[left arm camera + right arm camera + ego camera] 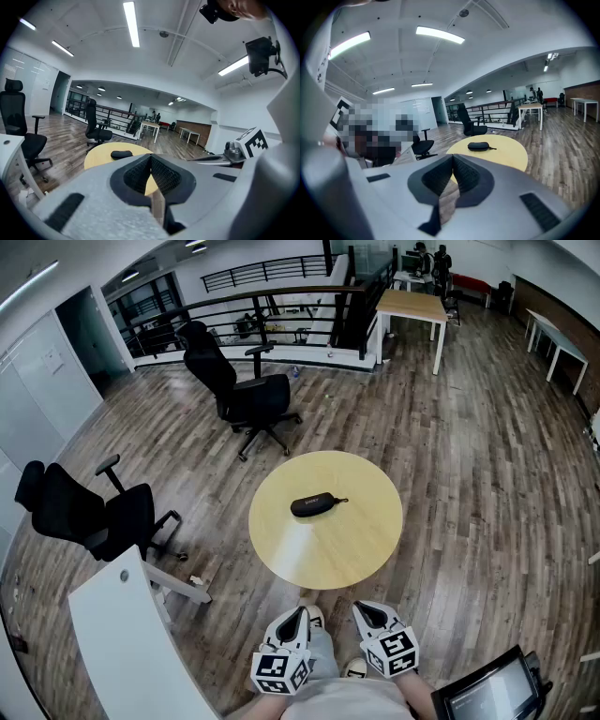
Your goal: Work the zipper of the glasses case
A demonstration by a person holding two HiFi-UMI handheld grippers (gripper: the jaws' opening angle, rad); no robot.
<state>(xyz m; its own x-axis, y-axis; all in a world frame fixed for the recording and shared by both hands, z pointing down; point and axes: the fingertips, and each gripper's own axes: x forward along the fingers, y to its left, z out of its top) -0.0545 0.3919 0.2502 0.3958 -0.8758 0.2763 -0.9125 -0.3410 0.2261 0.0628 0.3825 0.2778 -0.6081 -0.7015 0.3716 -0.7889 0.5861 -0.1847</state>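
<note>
A black zipped glasses case (314,505) lies near the middle of a round yellow table (361,545), its zipper pull pointing right. Both grippers are held low by the person's body, short of the table's near edge and well apart from the case. In the head view the left gripper (296,614) and right gripper (365,609) point toward the table. The left gripper (151,158) has its jaws closed together on nothing, with the case (122,153) far ahead. My right gripper (453,158) is likewise shut and empty, the case (478,146) lying beyond it.
Two black office chairs stand left of the table, one (246,392) behind it and another (89,512) beside a white desk (122,643). A dark screen (492,695) sits at bottom right. A wooden table (412,306) and a railing (272,310) stand far back.
</note>
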